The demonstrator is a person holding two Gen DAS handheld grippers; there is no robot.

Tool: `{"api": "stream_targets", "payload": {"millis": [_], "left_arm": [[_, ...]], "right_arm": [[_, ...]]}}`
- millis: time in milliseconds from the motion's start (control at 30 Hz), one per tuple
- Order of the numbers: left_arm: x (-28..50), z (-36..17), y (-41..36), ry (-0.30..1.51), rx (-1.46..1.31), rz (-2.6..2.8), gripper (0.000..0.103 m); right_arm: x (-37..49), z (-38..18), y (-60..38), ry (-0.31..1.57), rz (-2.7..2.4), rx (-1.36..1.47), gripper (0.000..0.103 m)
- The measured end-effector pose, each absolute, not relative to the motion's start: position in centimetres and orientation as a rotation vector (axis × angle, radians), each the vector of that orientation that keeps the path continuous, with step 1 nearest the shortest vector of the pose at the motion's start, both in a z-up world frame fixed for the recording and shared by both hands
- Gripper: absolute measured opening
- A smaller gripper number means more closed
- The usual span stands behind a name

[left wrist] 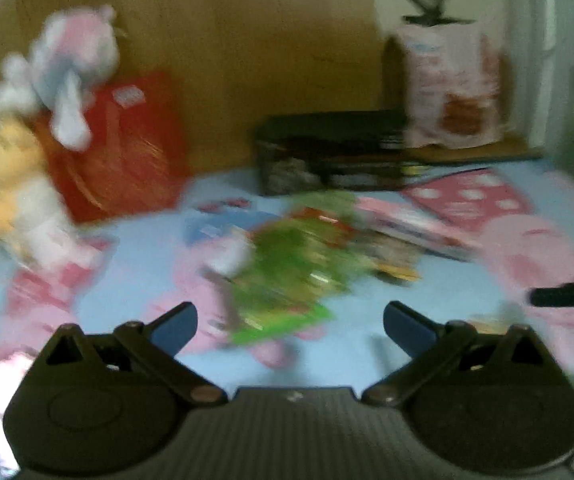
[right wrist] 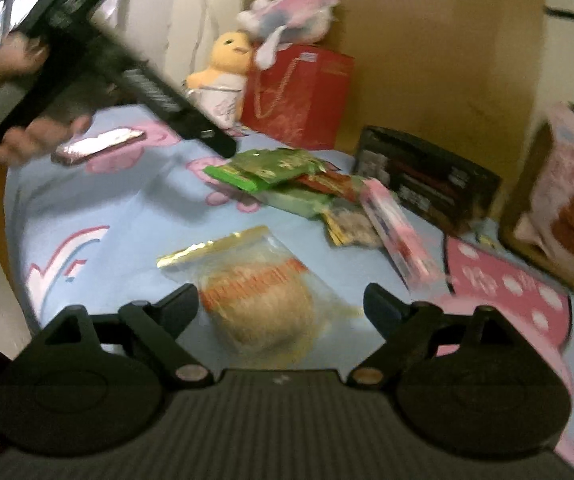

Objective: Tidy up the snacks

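In the right wrist view my right gripper (right wrist: 281,300) stands open over the blue cloth. A clear bag with a gold top strip and a pale round cake (right wrist: 259,300) lies between its fingers, with a gap on both sides. Farther back lies a pile of snacks: green packs (right wrist: 271,168), a red pack (right wrist: 327,182) and a long pink box (right wrist: 399,232). The left wrist view is blurred. There my left gripper (left wrist: 291,320) is open and empty, just short of the green packs (left wrist: 295,272).
A black box (right wrist: 427,184) stands behind the pile, by a red gift bag (right wrist: 303,96) and plush toys (right wrist: 227,60). A pink dotted board (right wrist: 507,292) lies at right. A hand (right wrist: 27,136) holds the left tool's black body (right wrist: 107,56) near a shiny flat pack (right wrist: 99,146).
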State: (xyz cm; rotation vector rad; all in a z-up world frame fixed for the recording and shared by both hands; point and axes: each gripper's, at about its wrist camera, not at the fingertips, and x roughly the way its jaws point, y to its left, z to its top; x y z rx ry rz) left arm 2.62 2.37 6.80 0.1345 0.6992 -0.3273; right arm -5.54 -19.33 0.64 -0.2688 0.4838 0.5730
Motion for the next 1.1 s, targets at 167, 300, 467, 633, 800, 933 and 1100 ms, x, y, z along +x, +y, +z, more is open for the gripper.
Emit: {"api": "stream_targets", "payload": {"millis": [167,300,467,633,800,933,1100], "left_arm": [[1.5,5.4,1.8,0.751,0.053,-0.537,0.097],[2.3,3.6,0.8,0.826,-0.012,-0.614,0.079],[2.7,0.8,1.1,0.901,-0.173,-0.743,0.056],[2.7,1.8,1.0,0.860,-0.193,-0.756,0.047],[4.4,6.4,1.1,0.742,-0.167,-0.758,0.046],[10.0,10.3,0.8,0.663,-0.176,-0.734,0.046],[21.1,11.9,-1.4,0.645,-0.161,-0.672,0.045]], "right_arm": [[-6.3,0.3,-21.7,0.553,0.531,-0.111,0.088],[-5.9,0.0,-21.0,0.585,0.549,-0.093,0.073],[-5.0,-1.1,-19.3,0.621,0.585,-0.115,0.052],[-4.5,0.1,-18.7,0.598,0.596,-0.124,0.045],[-2.6,3.6,-18.9,0.508,0.593,-0.111,0.045],[3.3,6.8,-19.8,0.442,0.578,-0.088,0.045],[14.6,7.9,-20.8,0.469,0.519,-0.055,0.039]]}}
